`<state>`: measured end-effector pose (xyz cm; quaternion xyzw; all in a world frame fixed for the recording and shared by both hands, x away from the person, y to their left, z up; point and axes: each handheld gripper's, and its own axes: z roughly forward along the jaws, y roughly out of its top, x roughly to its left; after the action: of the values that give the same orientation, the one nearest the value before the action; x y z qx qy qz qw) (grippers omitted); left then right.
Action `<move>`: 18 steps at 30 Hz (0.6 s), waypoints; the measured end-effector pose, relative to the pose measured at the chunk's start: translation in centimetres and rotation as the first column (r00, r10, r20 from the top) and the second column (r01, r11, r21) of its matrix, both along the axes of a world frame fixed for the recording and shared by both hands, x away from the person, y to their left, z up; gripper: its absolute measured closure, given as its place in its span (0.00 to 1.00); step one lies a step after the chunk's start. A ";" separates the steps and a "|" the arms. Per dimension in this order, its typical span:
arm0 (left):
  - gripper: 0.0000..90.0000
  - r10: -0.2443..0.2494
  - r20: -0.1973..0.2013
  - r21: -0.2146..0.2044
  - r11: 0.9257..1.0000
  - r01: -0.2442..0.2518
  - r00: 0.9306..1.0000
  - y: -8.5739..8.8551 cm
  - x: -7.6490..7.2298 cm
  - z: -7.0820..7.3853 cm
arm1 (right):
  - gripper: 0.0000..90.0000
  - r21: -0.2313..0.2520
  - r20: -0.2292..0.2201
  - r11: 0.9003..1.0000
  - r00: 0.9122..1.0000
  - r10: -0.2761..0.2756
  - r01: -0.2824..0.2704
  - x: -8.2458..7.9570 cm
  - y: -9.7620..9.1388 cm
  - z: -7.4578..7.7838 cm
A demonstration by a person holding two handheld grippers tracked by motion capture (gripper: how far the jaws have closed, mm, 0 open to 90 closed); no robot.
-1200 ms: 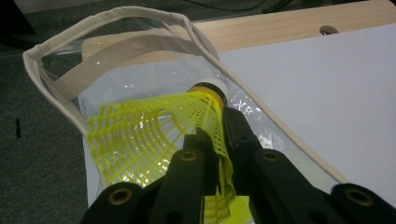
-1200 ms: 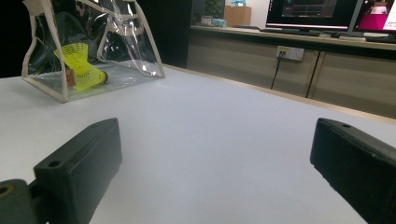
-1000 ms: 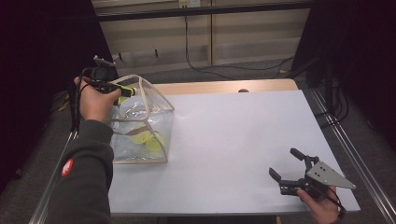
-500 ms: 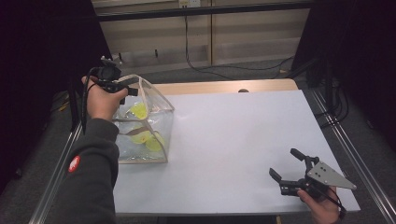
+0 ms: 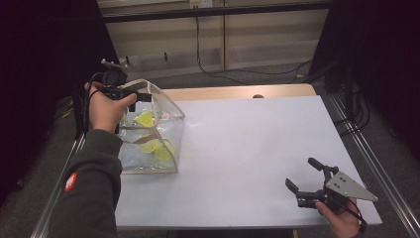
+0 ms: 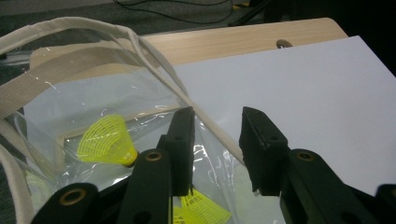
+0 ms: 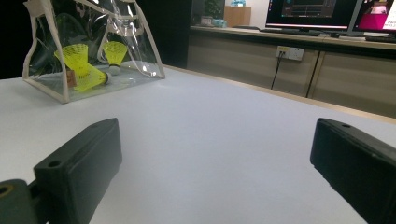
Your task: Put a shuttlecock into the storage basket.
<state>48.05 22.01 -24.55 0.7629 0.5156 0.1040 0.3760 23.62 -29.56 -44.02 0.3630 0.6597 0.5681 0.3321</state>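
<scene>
Left gripper [image 5: 141,95] jaws just opening astride bag [image 5: 148,134] rim, tabletop's left edge; right gripper [image 5: 309,181] jaws apart, far corner.

The bag [image 5: 153,134] is clear glossy plastic, crinkled and catching glints, edged and handled in matt woven cloth tape. Inside, yellow shuttlecocks [image 6: 106,140] show meshed plastic skirts. The table [image 5: 257,148] has a smooth matt white top (pale wood along its far edge). The gripper's jaws are matt black plastic.
</scene>
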 end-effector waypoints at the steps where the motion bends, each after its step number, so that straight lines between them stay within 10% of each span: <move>1: 0.69 0.000 0.003 -0.006 1.000 0.000 1.000 -0.1 -0.1 0.0 | 0.02 0.000 0.000 1.000 1.000 0.000 0.000 0.0 0.0 0.0; 18: 0.50 -0.074 0.036 -0.073 0.994 0.076 0.997 -1.0 -1.9 0.9 | 0.02 -0.002 0.003 1.000 1.000 0.001 -0.001 0.1 0.1 0.0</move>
<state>46.14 20.97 -23.61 0.7654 0.4838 0.0831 0.4161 23.70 -29.45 -44.03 0.3616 0.6601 0.5681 0.3330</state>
